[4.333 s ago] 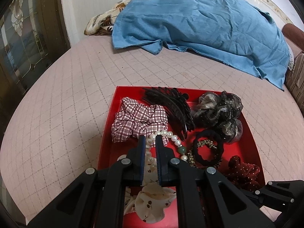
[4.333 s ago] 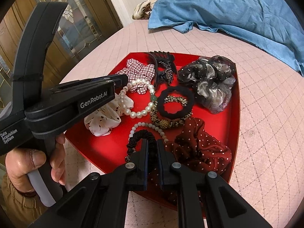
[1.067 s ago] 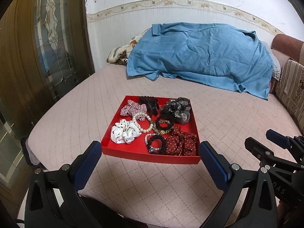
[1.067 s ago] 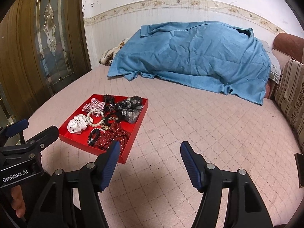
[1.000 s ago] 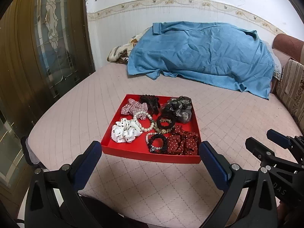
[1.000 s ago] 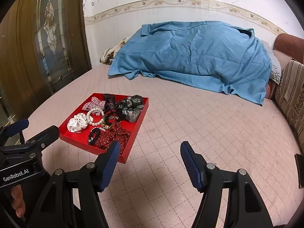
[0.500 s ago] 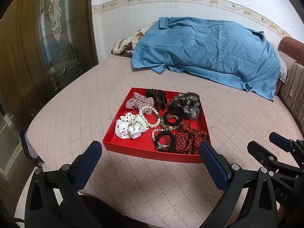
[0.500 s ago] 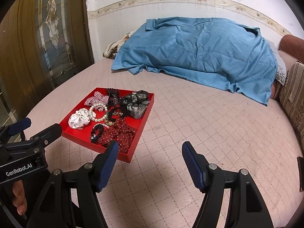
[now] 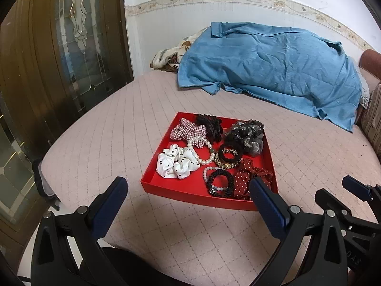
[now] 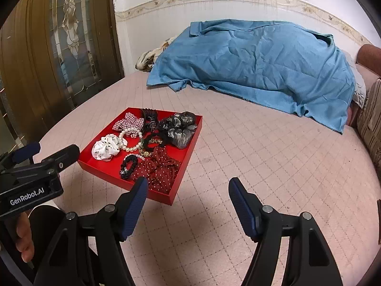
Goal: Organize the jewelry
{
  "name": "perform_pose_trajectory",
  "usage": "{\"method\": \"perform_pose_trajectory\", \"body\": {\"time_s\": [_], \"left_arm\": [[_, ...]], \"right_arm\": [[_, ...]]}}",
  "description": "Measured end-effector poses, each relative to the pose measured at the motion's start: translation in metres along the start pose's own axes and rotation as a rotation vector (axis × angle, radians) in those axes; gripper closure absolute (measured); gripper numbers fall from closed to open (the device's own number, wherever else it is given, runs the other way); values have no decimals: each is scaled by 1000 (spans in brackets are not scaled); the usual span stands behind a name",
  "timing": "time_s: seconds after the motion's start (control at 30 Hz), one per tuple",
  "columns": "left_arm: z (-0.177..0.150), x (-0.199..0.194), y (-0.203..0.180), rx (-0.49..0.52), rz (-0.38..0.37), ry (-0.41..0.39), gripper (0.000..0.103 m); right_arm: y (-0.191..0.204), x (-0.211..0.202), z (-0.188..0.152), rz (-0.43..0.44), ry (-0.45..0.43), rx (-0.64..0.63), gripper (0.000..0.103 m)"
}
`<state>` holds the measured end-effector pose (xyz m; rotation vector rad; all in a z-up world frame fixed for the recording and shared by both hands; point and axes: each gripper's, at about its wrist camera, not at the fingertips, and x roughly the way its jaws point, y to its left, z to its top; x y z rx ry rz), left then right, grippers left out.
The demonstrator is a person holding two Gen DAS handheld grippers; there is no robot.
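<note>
Both grippers held above the near edge of the bed, nothing in either. Left gripper (image 9: 188, 190) jaws spread wide, empty; right gripper (image 10: 188, 193) also wide apart, empty. Left one shows at the left side of the right wrist view w/ "GenRobot.AI" on its body, a hand (image 10: 22, 238) under it.

Red tray (image 9: 166, 186) sits on the pink quilted bed (image 9: 107, 143), nearer the bed's left side, well short of the far edge. Inside the tray:
- checked scrunchie (image 9: 188, 131) at far left corner, black claw clip (image 9: 210, 125) just beside it
- grey/black sheer scrunchie (image 9: 247, 134) at far right corner
- white spotted scrunchie (image 9: 177, 163) along left edge
- pearl bracelet (image 9: 202, 149) touching the white and checked scrunchies
- black hair tie (image 9: 229, 155) mid-tray, lying on a leopard-print one
- small black tie (image 9: 219, 182) w/ a smaller bead bracelet, near front edge
- dark red dotted scrunchie (image 9: 247, 176) at front right corner

Blue sheet (image 9: 273, 71) heaped along the bed's far edge vs. the wall, well apart from tray. Glass-panel wooden door (image 9: 59, 59) at left.
</note>
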<state>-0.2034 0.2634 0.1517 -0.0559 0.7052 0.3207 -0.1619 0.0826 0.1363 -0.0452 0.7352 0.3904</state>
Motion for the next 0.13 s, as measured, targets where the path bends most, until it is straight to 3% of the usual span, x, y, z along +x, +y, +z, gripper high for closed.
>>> {"method": "perform_pose_trajectory", "body": {"time_s": [0.13], "left_arm": [[3, 1, -12, 19, -12, 9, 1]], "right_arm": [[-14, 2, -1, 5, 6, 36, 27]]}}
